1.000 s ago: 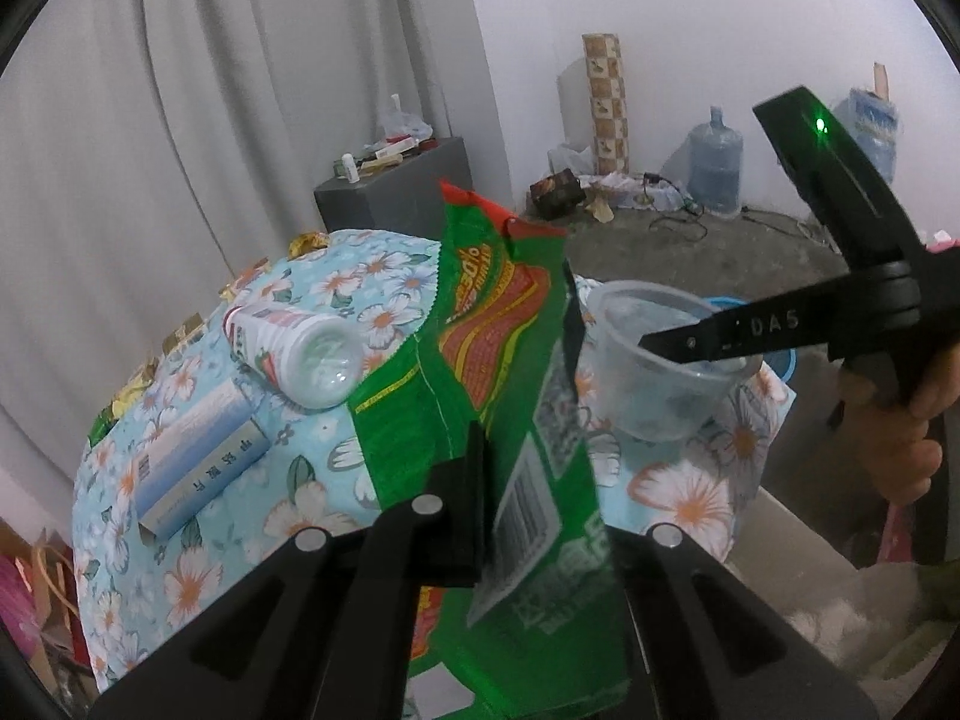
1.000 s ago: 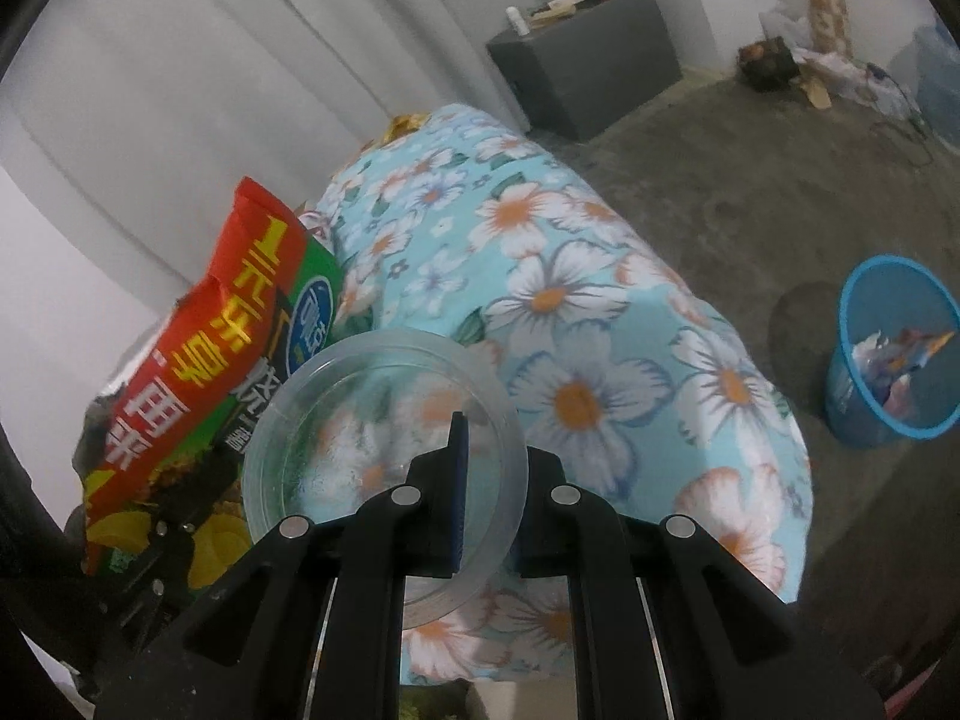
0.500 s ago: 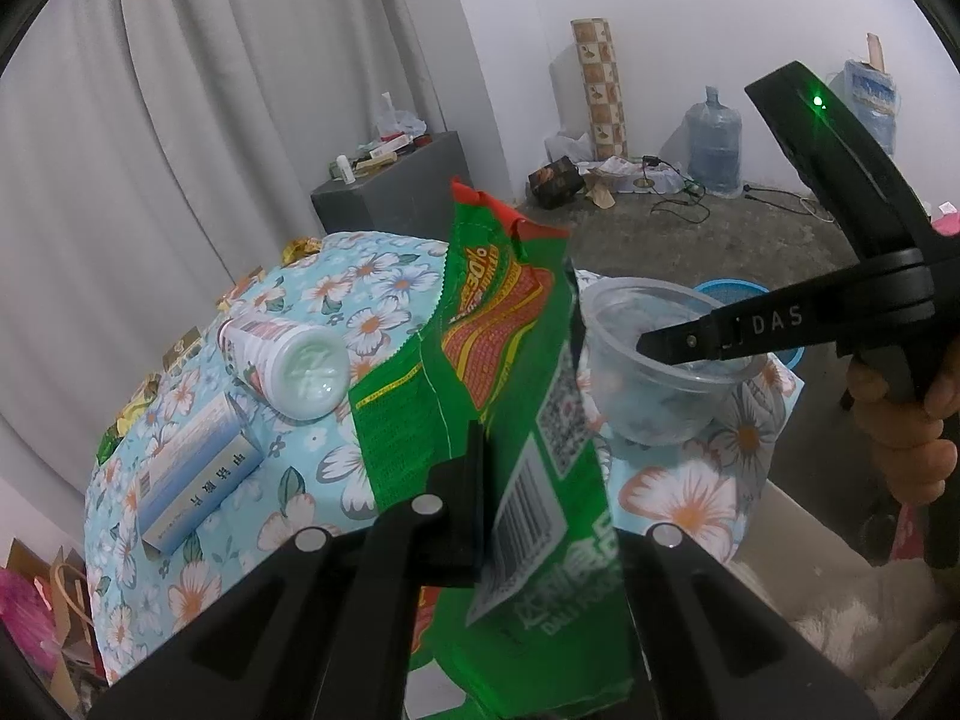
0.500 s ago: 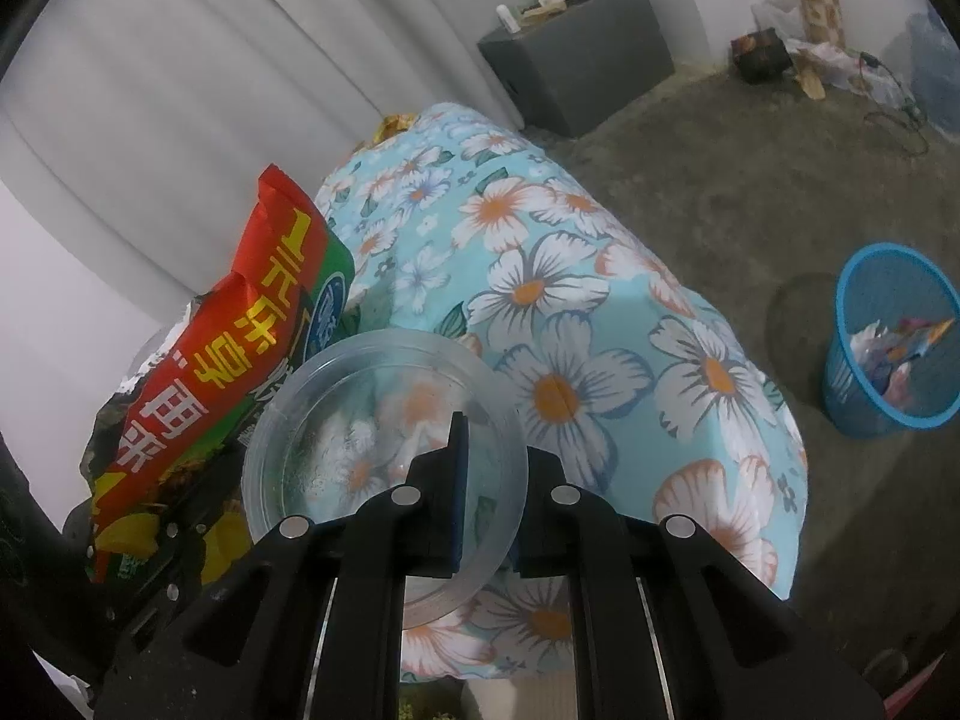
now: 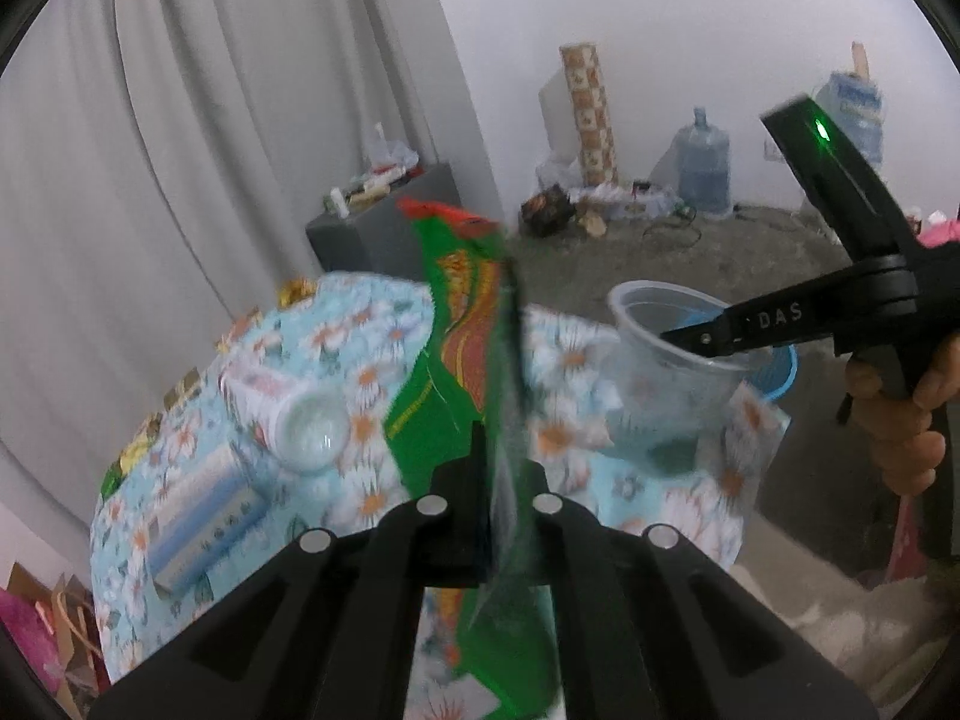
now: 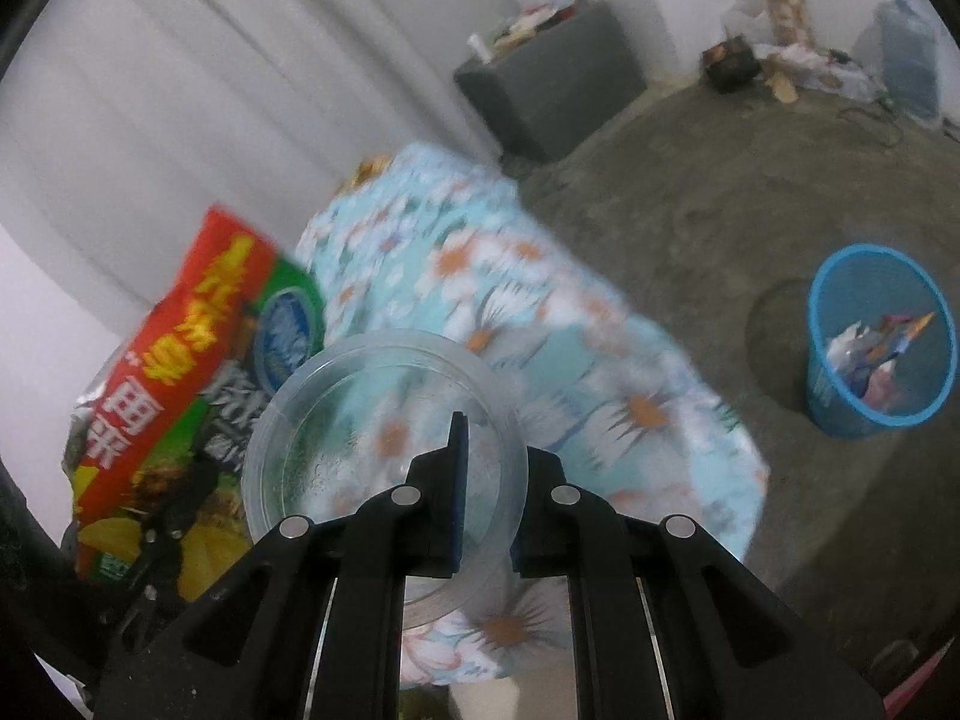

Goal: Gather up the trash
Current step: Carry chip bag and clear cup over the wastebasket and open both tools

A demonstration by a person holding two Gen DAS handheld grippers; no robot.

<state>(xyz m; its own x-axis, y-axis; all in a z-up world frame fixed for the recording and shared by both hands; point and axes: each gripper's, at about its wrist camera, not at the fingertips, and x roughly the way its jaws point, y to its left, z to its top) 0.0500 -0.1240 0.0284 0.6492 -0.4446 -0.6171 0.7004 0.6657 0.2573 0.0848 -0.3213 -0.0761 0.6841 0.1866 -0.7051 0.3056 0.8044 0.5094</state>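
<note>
My left gripper (image 5: pixel 495 468) stayed clamped on the snack bag (image 5: pixel 474 324). My right gripper (image 6: pixel 489 450) still pinched the plastic cup (image 6: pixel 384 450), now swung toward the blue bin (image 6: pixel 879 342) at 3 o'clock. Both ready to dump.

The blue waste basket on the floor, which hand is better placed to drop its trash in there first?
Probably the right. Its gripper grips the clear plastic cup on the side nearer the blue waste basket. The left gripper, clamped on the snack bag, sits farther back over the table.
</note>
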